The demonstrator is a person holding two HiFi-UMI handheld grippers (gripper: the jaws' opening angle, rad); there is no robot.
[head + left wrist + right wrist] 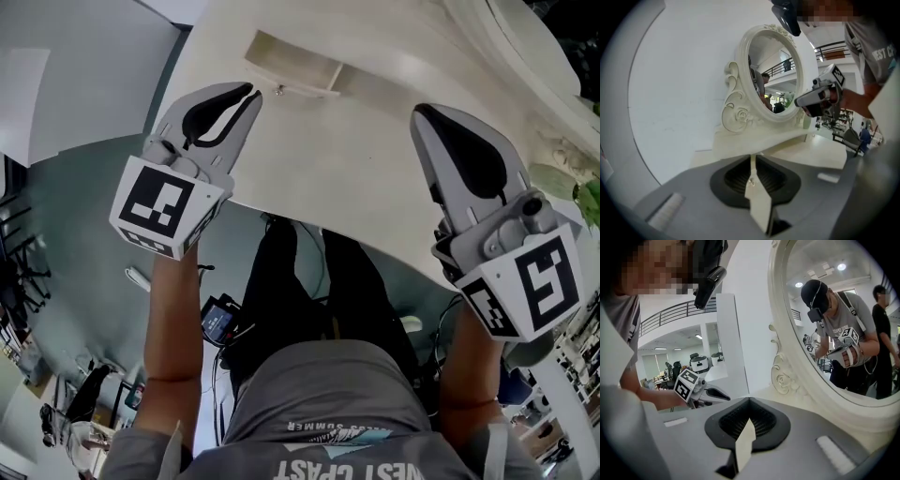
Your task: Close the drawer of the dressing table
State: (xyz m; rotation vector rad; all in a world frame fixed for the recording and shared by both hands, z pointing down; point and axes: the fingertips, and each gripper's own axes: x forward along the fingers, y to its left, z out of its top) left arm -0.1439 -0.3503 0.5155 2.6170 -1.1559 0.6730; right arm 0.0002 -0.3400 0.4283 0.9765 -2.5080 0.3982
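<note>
One big cream dressing table [375, 169] takes up the top of the head view, its curved front edge sweeping over the grey-blue floor [84, 206]. Up on it, in the left gripper view, there's the oval mirror [771, 70], upright in a carved cream frame with a scroll [733, 110] at its foot. The person, in a grey shirt [328, 412], stands right at the table's front edge, both forearms reaching forward.

Right gripper [419, 114] next, out over the right part of the tabletop. Its jaws are clenched, the tips meeting with nothing between them. Only a sliver of pale table shows behind the pads in its own view.

Left gripper [251, 94] now, over the left part of the top, well apart from its partner. It's released, jaws a narrow slit apart, nothing gripped, cream table showing through the gap.

And there's the drawer [292, 67], a small cream one, standing open at the table's far side, its inside in plain view, directly ahead of the left gripper. Smallest of all is the little knob [278, 90] on the drawer front, just beside the left gripper's tips. Touching or not, I can't tell.
</note>
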